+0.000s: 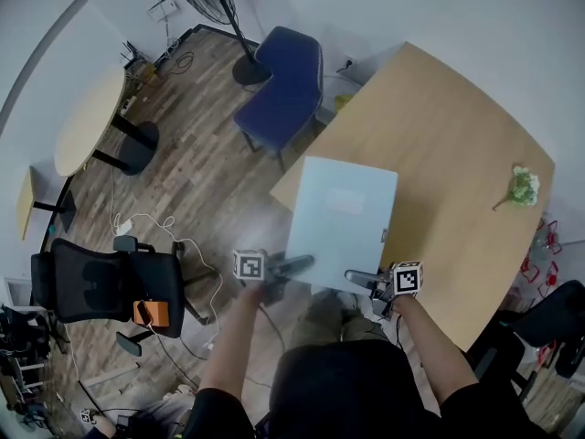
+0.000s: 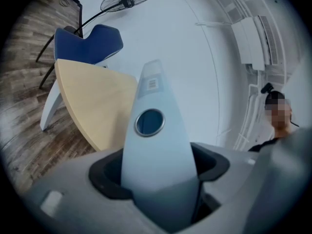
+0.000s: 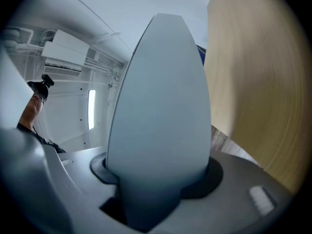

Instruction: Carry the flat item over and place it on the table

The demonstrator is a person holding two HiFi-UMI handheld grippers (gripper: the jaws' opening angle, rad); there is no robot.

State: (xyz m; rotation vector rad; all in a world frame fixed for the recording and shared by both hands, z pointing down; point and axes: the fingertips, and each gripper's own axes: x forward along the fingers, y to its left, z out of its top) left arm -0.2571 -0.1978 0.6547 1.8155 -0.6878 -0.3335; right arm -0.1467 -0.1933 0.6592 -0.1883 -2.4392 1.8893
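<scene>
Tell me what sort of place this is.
Probably an office or meeting room: it has a large wooden table, a black swivel chair and a blue chair on wood-look flooring, plus a wall-mounted air conditioner.

The pale blue flat plastic file box (image 1: 341, 222) hangs across the near left edge of the light wooden worktop (image 1: 448, 144), just beside the worktop's left corner, and its near end sticks out past that edge. The left gripper (image 1: 294, 265) grips the box's near left corner and the right gripper (image 1: 362, 278) its near right corner. A small bunch of white and green flowers (image 1: 522, 187) lies at the worktop's right corner, well apart from the box. Beyond the far left edge a dark blue upholstered chair (image 1: 283, 90) stands on the wood-plank floor (image 1: 201, 172), with a black pedestal fan (image 1: 215, 3) behind it. Farther left stands a light oval wooden table (image 1: 87, 122), and before it a black mesh office chair (image 1: 110, 282).
</scene>
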